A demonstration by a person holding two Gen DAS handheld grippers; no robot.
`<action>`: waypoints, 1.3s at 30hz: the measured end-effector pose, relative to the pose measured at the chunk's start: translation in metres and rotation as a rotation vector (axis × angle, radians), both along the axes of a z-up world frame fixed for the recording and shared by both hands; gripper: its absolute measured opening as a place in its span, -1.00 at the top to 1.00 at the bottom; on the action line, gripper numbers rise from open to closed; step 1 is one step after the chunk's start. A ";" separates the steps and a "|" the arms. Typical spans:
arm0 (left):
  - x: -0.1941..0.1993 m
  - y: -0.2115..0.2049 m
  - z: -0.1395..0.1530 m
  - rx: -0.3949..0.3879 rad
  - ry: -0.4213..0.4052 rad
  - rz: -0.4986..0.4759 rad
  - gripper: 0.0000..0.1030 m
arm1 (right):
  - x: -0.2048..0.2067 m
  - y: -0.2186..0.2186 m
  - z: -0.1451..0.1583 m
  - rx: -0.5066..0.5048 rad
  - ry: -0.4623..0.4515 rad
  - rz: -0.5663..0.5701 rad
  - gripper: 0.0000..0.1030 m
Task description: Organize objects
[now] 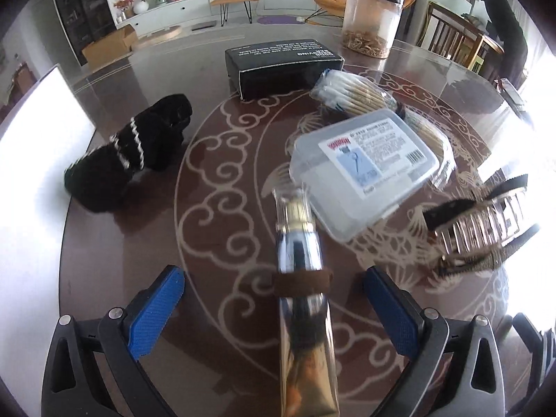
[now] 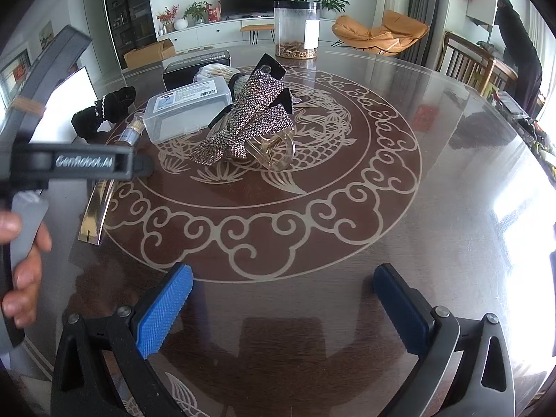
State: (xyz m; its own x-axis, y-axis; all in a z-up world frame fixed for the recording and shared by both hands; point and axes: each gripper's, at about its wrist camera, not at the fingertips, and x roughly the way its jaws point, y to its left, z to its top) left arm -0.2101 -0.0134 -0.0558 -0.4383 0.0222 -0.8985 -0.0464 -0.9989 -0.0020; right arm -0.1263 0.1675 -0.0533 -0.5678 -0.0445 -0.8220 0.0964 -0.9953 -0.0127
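Observation:
In the left wrist view a gold and silver tube (image 1: 302, 278) in clear wrapping lies lengthwise on the table, between the wide-apart blue pads of my left gripper (image 1: 274, 272), which is open and not touching it. Its cap end rests against a clear plastic box (image 1: 361, 170). A rhinestone bow hair clip (image 1: 483, 222) sits to the right. My right gripper (image 2: 283, 271) is open over bare tabletop, well short of the hair clip (image 2: 257, 118), the clear box (image 2: 187, 107) and the tube (image 2: 93, 215). The left gripper's body partly hides the tube there.
A black scrunchie with white trim (image 1: 128, 153), a black carton (image 1: 281, 66), a bag of cotton swabs (image 1: 351, 93) and a clear jar (image 1: 371, 21) stand further back. A white panel (image 1: 45, 132) is at the table's left edge. A hand (image 2: 24, 271) holds the left gripper. A person (image 2: 521, 52) stands far right.

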 end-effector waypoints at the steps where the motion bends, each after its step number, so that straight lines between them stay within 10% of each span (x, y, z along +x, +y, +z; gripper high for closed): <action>1: -0.002 -0.001 0.000 0.001 0.006 -0.006 -1.00 | 0.000 0.000 0.000 0.000 0.000 0.000 -1.00; 2: -0.002 -0.002 0.000 -0.002 0.020 -0.012 -0.99 | 0.000 0.000 0.000 0.000 0.000 0.000 -1.00; 4: 0.006 -0.003 0.008 -0.001 0.078 -0.032 -0.05 | 0.000 0.000 0.000 0.000 0.000 0.000 -1.00; 6: 0.014 -0.006 0.012 0.005 0.093 -0.040 0.43 | 0.000 0.000 0.000 -0.001 0.000 0.000 -1.00; 9: 0.032 -0.011 0.013 0.014 0.107 -0.042 0.45 | 0.000 0.000 0.000 0.000 0.000 0.000 -1.00; 17: 0.115 -0.024 0.010 -0.005 0.162 -0.030 0.32 | 0.000 0.000 0.000 0.000 0.000 0.000 -1.00; 21: 0.117 -0.031 0.003 -0.026 0.152 -0.012 -0.85 | 0.000 0.000 0.000 0.001 0.001 -0.001 -1.00; 23: 0.112 -0.037 0.000 0.003 0.146 0.003 -0.95 | 0.001 0.000 0.000 0.001 0.002 -0.003 -1.00; 39: 0.111 -0.036 -0.002 0.005 0.144 0.007 -1.00 | 0.001 0.002 0.001 0.000 0.004 -0.006 -1.00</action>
State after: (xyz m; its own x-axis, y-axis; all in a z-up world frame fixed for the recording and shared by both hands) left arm -0.0995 -0.0495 -0.0582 -0.5626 0.0229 -0.8264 -0.0399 -0.9992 -0.0006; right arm -0.1255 0.1690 -0.0526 -0.5713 -0.0410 -0.8197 0.0907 -0.9958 -0.0133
